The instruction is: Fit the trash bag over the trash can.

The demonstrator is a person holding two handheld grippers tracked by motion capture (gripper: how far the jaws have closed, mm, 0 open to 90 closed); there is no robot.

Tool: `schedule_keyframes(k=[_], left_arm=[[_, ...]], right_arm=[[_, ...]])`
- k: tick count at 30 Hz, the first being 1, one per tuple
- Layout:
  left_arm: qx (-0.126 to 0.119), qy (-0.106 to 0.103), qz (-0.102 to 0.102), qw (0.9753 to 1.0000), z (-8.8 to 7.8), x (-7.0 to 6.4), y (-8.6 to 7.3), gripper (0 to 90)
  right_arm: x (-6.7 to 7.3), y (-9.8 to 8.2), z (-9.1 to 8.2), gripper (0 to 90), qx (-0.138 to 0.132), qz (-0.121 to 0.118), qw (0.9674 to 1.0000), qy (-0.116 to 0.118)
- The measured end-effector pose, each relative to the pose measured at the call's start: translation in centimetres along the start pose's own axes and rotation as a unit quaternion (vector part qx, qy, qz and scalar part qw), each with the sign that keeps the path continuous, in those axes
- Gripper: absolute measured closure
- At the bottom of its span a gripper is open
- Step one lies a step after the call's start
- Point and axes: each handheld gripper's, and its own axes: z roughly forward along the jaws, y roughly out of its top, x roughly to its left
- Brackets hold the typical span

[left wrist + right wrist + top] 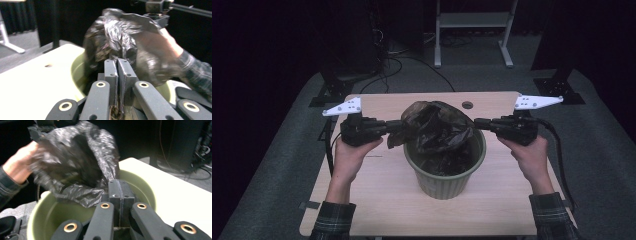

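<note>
**Bag held over the bin, not yet fitted**

Left of the green bin (445, 167), the left gripper (396, 126) has its jaws clamped on one edge of the black plastic bag (434, 127). The bag bunches above the bin's mouth, its lower part sagging inside. Right of the bin, the right gripper (478, 123) pinches the opposite edge with closed jaws. Judging by this, both edges are gripped and the bag is lifted; what remains is spreading it open and folding it over the bin's rim, which is bare. The left gripper view shows film nipped between its pads, with the other hand (170, 41) behind the bag. The right gripper view looks into the bin's bare interior (75, 212) below the bag.
</note>
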Motion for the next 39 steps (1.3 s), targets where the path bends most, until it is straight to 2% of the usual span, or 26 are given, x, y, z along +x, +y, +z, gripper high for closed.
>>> schedule_keyframes(k=[5,8,12,13,16,21,26,31,39], left_arm=[[0.011,0.038,-0.016,0.9991,-0.7,2.2,-0.6,87.9],[0.016,0.046,-0.023,0.9985,-0.5,3.0,-0.9,88.9],[0.010,0.034,-0.022,0.9991,0.0,2.9,-1.0,88.9],[0.008,0.032,-0.021,0.9993,0.2,2.8,-1.0,88.9],[0.008,0.025,-0.018,0.9995,0.6,2.5,-0.9,88.8],[0.005,0.014,-0.013,0.9998,1.2,2.2,-0.7,88.8],[0.005,0.004,-0.009,0.9999,1.7,2.0,-0.6,88.8],[0.000,-0.004,-0.007,1.0000,2.1,1.9,-0.5,88.8],[0.002,-0.011,-0.006,0.9999,2.5,2.0,-0.5,88.7]], right_arm=[[-1.2,-1.1,-0.6,90.0,0.006,0.014,0.9997,-0.020],[-1.8,-1.6,-0.9,90.0,0.005,0.025,0.9993,-0.028],[-1.8,-1.8,-1.1,89.2,-0.001,0.019,0.9995,-0.026],[-1.7,-1.7,-1.2,80.7,-0.008,0.018,0.9995,-0.025],[-1.3,-1.0,-1.5,70.3,-0.028,0.013,0.9992,-0.025],[-0.5,0.8,-1.8,60.9,-0.044,-0.004,0.9989,-0.016],[-0.1,2.1,-0.6,58.0,-0.035,-0.017,0.9992,-0.011],[0.0,2.6,1.3,55.5,-0.020,-0.026,0.9994,-0.007],[-0.6,2.7,2.6,58.7,-0.012,-0.023,0.9996,-0.006]])
